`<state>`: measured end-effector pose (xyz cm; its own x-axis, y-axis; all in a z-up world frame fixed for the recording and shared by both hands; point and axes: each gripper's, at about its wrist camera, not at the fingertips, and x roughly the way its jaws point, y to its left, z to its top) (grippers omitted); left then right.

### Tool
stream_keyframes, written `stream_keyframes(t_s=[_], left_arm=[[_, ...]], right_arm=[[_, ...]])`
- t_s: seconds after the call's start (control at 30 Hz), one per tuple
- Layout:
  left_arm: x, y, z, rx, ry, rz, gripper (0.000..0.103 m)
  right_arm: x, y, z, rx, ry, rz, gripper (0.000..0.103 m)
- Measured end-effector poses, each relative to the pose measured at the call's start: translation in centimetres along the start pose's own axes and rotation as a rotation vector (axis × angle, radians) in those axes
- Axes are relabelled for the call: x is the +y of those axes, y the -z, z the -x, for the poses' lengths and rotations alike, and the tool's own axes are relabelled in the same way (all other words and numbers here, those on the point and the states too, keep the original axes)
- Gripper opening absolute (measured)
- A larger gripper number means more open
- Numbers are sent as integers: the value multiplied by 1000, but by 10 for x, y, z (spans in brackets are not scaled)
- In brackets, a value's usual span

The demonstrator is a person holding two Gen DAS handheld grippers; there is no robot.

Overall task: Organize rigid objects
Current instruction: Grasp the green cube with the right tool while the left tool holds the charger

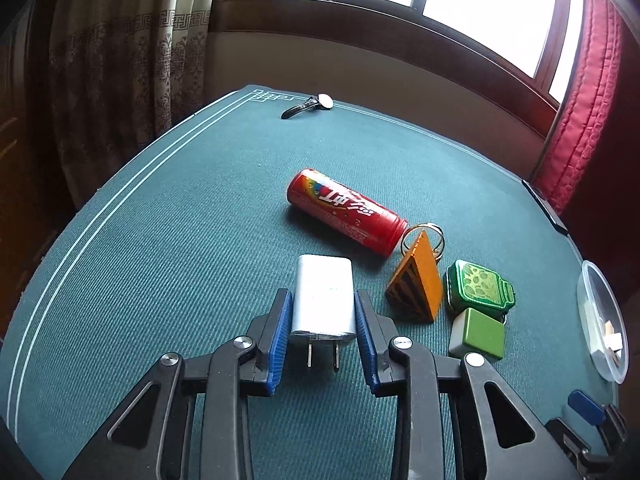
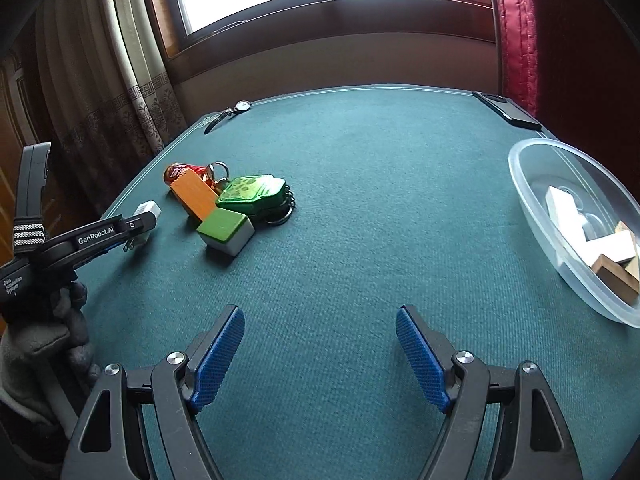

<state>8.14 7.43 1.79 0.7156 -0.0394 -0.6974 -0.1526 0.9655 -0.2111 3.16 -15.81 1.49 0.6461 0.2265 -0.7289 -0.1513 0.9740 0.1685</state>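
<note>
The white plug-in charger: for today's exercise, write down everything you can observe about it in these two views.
The white plug-in charger is a smooth, rounded plastic block with two flat metal prongs pointing toward the camera. It lies flat on the green tablecloth, clamped on both long sides by the blue pads of the left gripper. It sits in front of the red can, apart from it. The right wrist view shows only its far end.

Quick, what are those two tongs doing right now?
Left tongs: closed on the white charger.
Right tongs: open, nothing between them, above the green table.
</note>
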Motion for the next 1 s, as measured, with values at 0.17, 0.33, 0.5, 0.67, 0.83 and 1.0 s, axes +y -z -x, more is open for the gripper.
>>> stream_keyframes(t_s=[0.17, 0.33, 0.5, 0.67, 0.83, 1.0], left_arm=[[4, 2, -5, 6, -31, 14, 32], [11, 2, -7, 9, -26, 52, 32], [11, 1, -8, 9, -23, 59, 32], [14, 1, -9, 6, -14, 74, 32], [16, 1, -9, 4, -6, 87, 33], [17, 1, -9, 3, -3, 90, 33]], right_arm=[[16, -13, -17, 18, -37, 17, 82], [31, -24, -33, 41, -66, 20, 82], [47, -37, -44, 32, -72, 37, 82], [56, -44, -53, 26, -55, 51, 76], [65, -44, -61, 36, -33, 88, 64], [68, -43, -62, 19, 3, 113, 60]])
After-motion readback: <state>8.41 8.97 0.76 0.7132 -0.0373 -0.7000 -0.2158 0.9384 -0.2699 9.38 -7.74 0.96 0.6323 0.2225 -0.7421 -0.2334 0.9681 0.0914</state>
